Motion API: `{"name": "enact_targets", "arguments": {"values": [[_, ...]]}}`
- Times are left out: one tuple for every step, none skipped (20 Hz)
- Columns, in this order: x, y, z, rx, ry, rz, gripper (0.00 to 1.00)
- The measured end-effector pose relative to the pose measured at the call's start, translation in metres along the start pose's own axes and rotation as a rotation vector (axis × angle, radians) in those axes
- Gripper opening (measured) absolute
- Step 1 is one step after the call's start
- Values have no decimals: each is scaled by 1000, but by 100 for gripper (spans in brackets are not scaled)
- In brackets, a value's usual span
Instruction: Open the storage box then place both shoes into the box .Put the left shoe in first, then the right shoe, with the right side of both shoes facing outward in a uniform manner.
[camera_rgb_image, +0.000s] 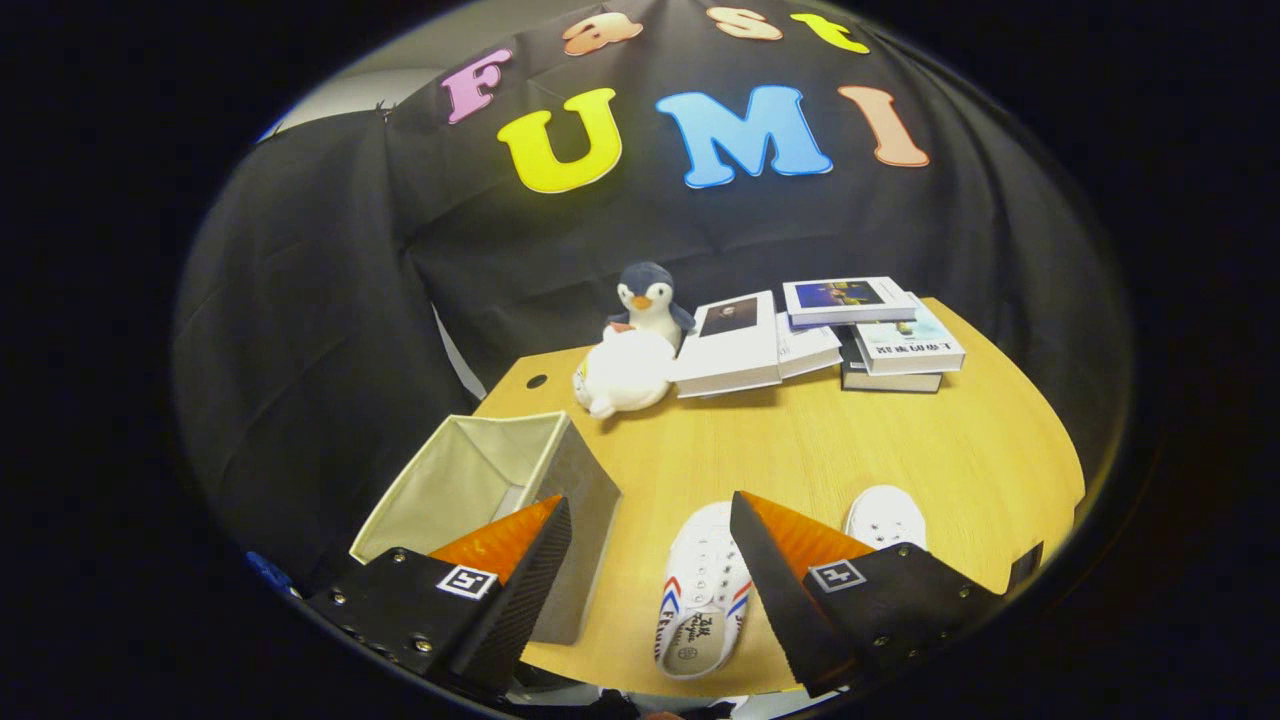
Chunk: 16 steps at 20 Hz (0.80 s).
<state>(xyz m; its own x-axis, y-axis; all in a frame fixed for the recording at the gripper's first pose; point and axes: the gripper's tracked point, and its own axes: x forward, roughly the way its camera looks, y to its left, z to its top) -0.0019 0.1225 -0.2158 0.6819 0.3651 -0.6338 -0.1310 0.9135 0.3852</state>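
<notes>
Looking down over a light wooden table with a curved far edge and black cloth draped behind it at 12 o'clock and down the 9 o'clock side. We see a small cable hole in the tabletop near its far left corner.

Our gripper hangs above the near part of the table, fingers spread wide apart, clamped on nothing.

Storage box, grey fabric with a pale lining, sits at the table's near left edge, at 9 o'clock from the gap between the fingers. Its top is open toward us and the left finger overlaps its near corner. We can't tell whether the finger touches it.

One white shoe with red and blue side stripes lies on the table between the fingers, toe toward 12 o'clock, opening toward us. A second white shoe lies just beyond the right finger, mostly hidden by it; only the toe shows.

At 12 o'clock, along the far edge: a penguin plush behind a white plush, touching it. To their right, a spread of books, some stacked.

Open wood lies between the shoes and the far clutter, and out to the 3 o'clock edge.
</notes>
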Motion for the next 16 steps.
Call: {"name": "enact_targets", "arguments": {"values": [[4,-9,-7,3,16,-15,98],[9,-17,-15,7,33,-29,98],[13,-23,-22,11,48,-38,98],[18,-30,-30,16,67,-48,98],[23,-36,-38,19,88,-58,98],[28,-41,-46,22,107,-67,98],[32,-46,-54,25,126,-77,98],[35,-51,-63,27,146,-89,98],[38,-58,-72,27,167,-107,98],[42,-63,-80,23,191,-120,98],[45,-66,-89,21,213,-127,98],[48,-69,-96,19,233,-131,98],[51,-71,-103,16,254,-136,98],[53,-75,-110,12,272,-146,98],[55,-79,-116,10,294,-160,98],[56,-80,-123,15,314,-166,98]]}}
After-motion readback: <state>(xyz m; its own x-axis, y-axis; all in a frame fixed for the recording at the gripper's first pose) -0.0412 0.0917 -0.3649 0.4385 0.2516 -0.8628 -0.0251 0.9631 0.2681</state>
